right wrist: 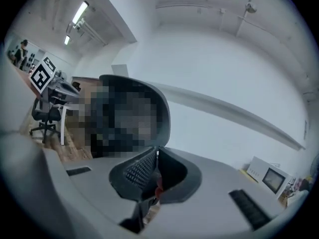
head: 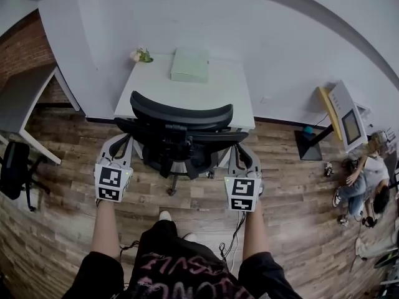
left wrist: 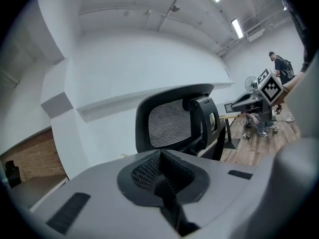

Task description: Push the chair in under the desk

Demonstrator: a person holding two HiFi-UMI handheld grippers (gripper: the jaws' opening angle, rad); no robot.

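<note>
A black mesh office chair (head: pixel 181 136) stands on the wood floor with its back towards me, its seat at the front edge of the white desk (head: pixel 187 95). My left gripper (head: pixel 122 141) is at the chair's left side and my right gripper (head: pixel 240 149) at its right side; whether either touches the chair I cannot tell. In the left gripper view the gripper (left wrist: pixel 160 154) is shut with nothing between the pads, and the chair back (left wrist: pixel 172 123) rises just beyond. The right gripper (right wrist: pixel 157 152) is shut too, with the chair back (right wrist: pixel 162 111) behind it, mostly under a mosaic patch.
A pale green box (head: pixel 190 64) and a small plant (head: pixel 142 56) sit on the desk. A second desk (head: pixel 25 98) and a black chair (head: pixel 15 167) stand at the left. At the right are a screen on a stand (head: pixel 346 114) and a person on the floor (head: pixel 365 179). A cable (head: pixel 234 235) trails by my feet.
</note>
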